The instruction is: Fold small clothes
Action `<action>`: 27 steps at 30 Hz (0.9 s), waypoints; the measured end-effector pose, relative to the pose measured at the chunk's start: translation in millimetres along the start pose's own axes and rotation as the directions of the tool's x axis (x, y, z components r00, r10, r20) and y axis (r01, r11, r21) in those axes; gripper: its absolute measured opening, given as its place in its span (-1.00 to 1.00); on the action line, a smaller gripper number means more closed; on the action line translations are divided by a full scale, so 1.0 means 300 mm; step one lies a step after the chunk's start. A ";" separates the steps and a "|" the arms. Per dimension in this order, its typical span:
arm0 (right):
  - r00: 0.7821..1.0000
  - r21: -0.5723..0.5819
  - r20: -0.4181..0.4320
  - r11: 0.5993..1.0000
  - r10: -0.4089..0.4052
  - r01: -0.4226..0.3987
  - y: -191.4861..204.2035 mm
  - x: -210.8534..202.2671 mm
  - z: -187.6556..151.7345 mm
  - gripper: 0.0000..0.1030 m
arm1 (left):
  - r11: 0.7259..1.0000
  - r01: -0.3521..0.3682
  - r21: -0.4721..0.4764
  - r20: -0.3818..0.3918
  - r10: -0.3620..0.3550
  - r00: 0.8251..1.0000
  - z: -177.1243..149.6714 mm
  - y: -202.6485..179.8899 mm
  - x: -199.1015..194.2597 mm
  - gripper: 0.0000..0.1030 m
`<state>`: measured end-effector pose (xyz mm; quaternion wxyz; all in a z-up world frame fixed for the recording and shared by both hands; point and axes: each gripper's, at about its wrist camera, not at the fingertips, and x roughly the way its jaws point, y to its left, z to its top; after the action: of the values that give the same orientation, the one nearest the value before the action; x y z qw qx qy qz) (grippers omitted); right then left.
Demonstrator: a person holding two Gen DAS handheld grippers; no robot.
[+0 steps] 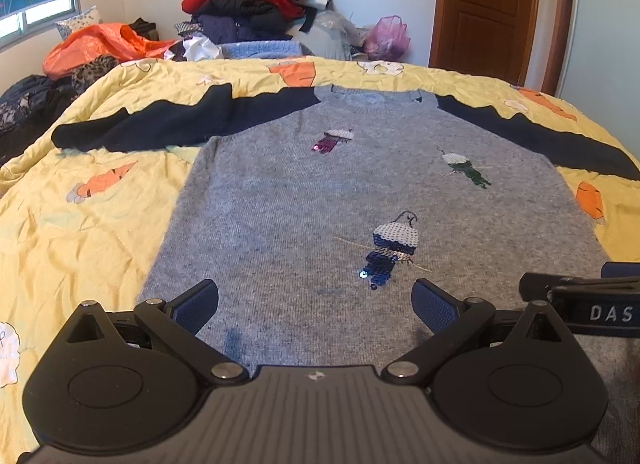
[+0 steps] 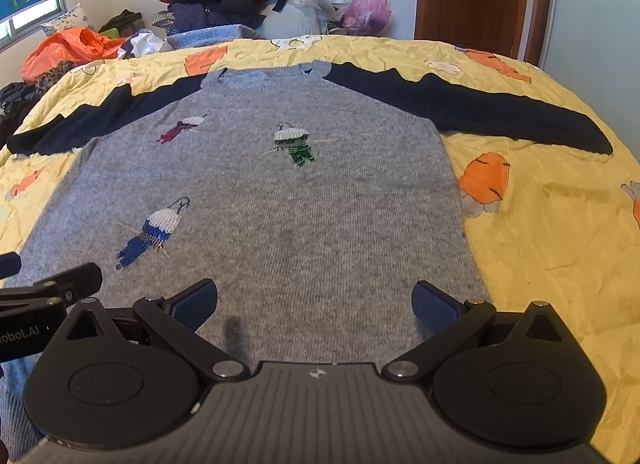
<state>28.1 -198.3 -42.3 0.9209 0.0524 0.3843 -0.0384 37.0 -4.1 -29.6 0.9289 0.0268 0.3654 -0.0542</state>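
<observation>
Sweater (image 1: 360,192) lies flat, face up, on the yellow quilt (image 1: 80,232), grey body toward you, collar at the far end, both navy sleeves spread out sideways from the shoulders. Nothing is folded yet, so you are at the very start: laid out, first fold pending.

Your left gripper (image 1: 315,306) sits over the sweater's hem, on its left half, fingers spread wide with only knit between the blue pads (image 1: 198,304); it holds nothing. Your right gripper (image 2: 315,306) is over the hem's right half, its right pad close to the sweater's side edge, equally wide open and empty. The two tools sit side by side, each showing at the edge of the other's view. Whether the pads touch the fabric or hover just above it, you cannot tell from these angles.

Likely next move: take in the sleeves. The left sleeve (image 1: 168,124) and right sleeve (image 2: 480,108) lie well away from the hem, up at shoulder level, so you need to reach forward past the sequin figures (image 2: 294,144) and pinch each sleeve near its cuff, then carry it across the grey body. Alternatively, pinch the hem corners and fold upward toward the collar.

Watch the knit: it looks thick and soft, so grab a single layer cleanly or the body drags along. The quilt under the sweater is wrinkled and could get caught by a low pinch.
</observation>
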 end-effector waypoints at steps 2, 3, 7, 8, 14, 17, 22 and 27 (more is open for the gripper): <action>1.000 0.003 0.001 1.000 0.000 0.000 -0.005 0.007 0.006 0.99 | 1.000 0.001 0.000 -0.001 -0.001 1.000 0.000 0.001 0.004 1.00; 1.000 0.004 0.001 1.000 -0.001 0.001 -0.006 0.011 0.008 0.99 | 1.000 0.000 0.000 -0.003 0.000 1.000 0.001 0.002 0.010 1.00; 1.000 0.004 0.000 1.000 -0.002 0.002 -0.010 0.025 0.019 0.99 | 1.000 -0.009 0.002 -0.011 0.009 1.000 0.003 0.003 0.036 1.00; 1.000 0.003 -0.001 1.000 -0.002 0.002 -0.011 0.029 0.022 0.99 | 1.000 -0.008 0.001 -0.013 0.008 1.000 0.004 0.005 0.041 1.00; 1.000 0.000 -0.002 1.000 -0.002 0.002 -0.013 0.049 0.038 0.99 | 1.000 -0.007 -0.010 -0.024 0.007 1.000 0.015 0.010 0.076 1.00; 1.000 -0.002 -0.004 1.000 -0.005 0.005 -0.014 0.066 0.050 0.99 | 1.000 -0.007 -0.016 -0.031 0.006 1.000 0.021 0.014 0.090 1.00; 1.000 0.001 -0.002 1.000 -0.010 0.010 -0.022 0.088 0.068 0.99 | 1.000 -0.009 -0.013 -0.035 0.008 0.999 0.030 0.013 0.111 1.00; 1.000 0.007 -0.006 1.000 -0.014 0.014 -0.035 0.114 0.085 0.99 | 1.000 -0.010 -0.010 -0.043 0.010 0.999 0.040 0.013 0.136 1.00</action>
<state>68.7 -212.9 -49.6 0.9193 0.0531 0.3871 -0.0460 75.3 -4.7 -48.7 0.9213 0.0250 0.3852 -0.0470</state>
